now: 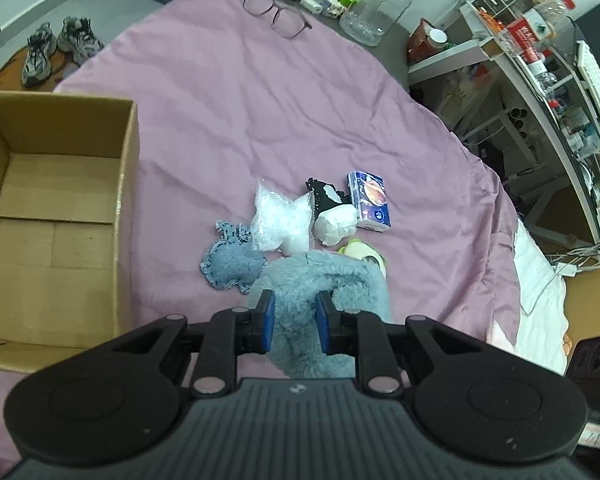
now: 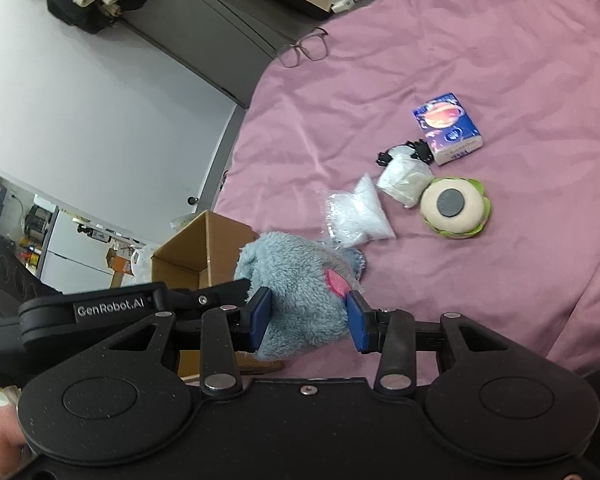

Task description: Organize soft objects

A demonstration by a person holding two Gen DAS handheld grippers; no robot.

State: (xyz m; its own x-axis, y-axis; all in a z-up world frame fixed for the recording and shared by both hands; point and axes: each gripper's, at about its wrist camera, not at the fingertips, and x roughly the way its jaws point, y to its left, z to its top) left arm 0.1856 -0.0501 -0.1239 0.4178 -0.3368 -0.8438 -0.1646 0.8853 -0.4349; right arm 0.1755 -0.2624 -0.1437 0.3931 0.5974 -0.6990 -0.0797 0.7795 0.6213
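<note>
A fluffy light-blue plush (image 1: 324, 280) (image 2: 296, 280) with a pink patch lies on the pink bedspread (image 1: 228, 120). My left gripper (image 1: 294, 320) is shut on one part of it, blue pads pressed into the fur. My right gripper (image 2: 310, 320) has its blue pads on both sides of the plush and grips it. Beyond lie a denim patch (image 1: 230, 264), a clear bag of white filling (image 1: 280, 220) (image 2: 356, 216), a white wad (image 1: 336, 220) (image 2: 404, 180), a black lace piece (image 1: 320, 192), a green-and-cream round toy (image 2: 454, 208) and a tissue pack (image 1: 370, 200) (image 2: 446, 128).
An open cardboard box (image 1: 128, 200) (image 2: 196, 256) stands at the left on the bed. Eyeglasses (image 1: 276, 12) (image 2: 304, 52) lie at the bed's far edge. Jars and shelves stand beyond; shoes (image 1: 56, 48) sit on the floor.
</note>
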